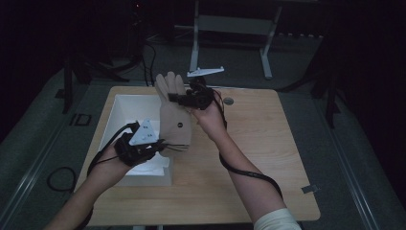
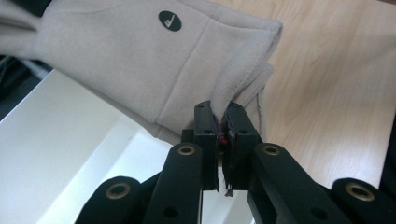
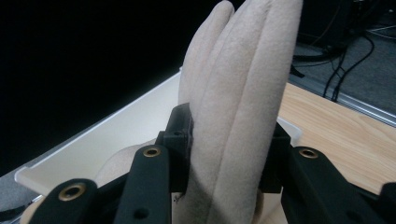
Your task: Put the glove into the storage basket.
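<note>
A beige fleece glove (image 1: 174,117) with a small round black logo (image 2: 169,21) is held stretched in the air between both grippers. My left gripper (image 1: 158,146) is shut on the glove's cuff hem (image 2: 224,105), near the white box. Up at the far end, my right gripper (image 1: 179,99) is shut across the glove's fingers (image 3: 236,98), which stick up past the jaws. The glove hangs over the right edge of the white box (image 1: 125,111) and the wooden table (image 1: 258,143).
The white box (image 2: 60,135) sits on the table's left half, open at the top. A small round grey fitting (image 1: 228,101) lies in the tabletop at the back. Behind the table stand a grey metal frame (image 1: 230,26) and cables on the floor.
</note>
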`<state>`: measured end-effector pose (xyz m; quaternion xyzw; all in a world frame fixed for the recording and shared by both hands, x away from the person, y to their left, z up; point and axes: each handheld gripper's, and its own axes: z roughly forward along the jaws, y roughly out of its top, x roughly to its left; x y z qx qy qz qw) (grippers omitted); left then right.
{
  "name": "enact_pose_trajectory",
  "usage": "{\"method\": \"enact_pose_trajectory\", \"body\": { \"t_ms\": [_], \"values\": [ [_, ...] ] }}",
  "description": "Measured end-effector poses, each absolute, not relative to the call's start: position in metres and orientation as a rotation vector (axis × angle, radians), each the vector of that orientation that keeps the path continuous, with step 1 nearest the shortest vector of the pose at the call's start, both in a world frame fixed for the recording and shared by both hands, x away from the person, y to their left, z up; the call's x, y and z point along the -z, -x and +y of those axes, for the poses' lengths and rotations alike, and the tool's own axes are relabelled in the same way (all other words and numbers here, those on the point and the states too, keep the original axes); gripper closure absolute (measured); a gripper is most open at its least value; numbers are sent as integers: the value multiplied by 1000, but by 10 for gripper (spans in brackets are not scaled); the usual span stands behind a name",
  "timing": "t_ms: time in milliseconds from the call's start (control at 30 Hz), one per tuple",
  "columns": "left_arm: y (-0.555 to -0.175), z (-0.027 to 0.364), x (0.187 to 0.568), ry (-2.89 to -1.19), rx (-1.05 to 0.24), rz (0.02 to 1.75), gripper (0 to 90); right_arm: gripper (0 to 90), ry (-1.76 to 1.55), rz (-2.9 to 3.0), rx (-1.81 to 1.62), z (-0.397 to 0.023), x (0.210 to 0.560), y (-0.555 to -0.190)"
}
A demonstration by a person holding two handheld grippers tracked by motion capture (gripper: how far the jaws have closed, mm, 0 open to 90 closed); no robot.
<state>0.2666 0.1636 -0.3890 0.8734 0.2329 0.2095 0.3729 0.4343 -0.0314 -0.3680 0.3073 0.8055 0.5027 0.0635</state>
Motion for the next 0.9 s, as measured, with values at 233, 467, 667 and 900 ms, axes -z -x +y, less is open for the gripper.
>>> {"method": "enact_pose_trajectory", "body": {
  "t_ms": [233, 467, 667, 900],
  "values": [
    [-260, 192, 394, -2230, -560, 660, 862, 642, -910, 2471, -1527, 1, 373, -435],
    [-254, 213, 406, -2240, -563, 721, 862, 641, -881, 2513, -1527, 32, 382, -435],
    [-255, 218, 425, -2225, -531, 780, 862, 640, -900, 2558, -1501, 48, 401, -439],
    [-258, 221, 453, -2240, -510, 855, 861, 639, -922, 2607, -1419, 59, 431, -444]
  ]
}}
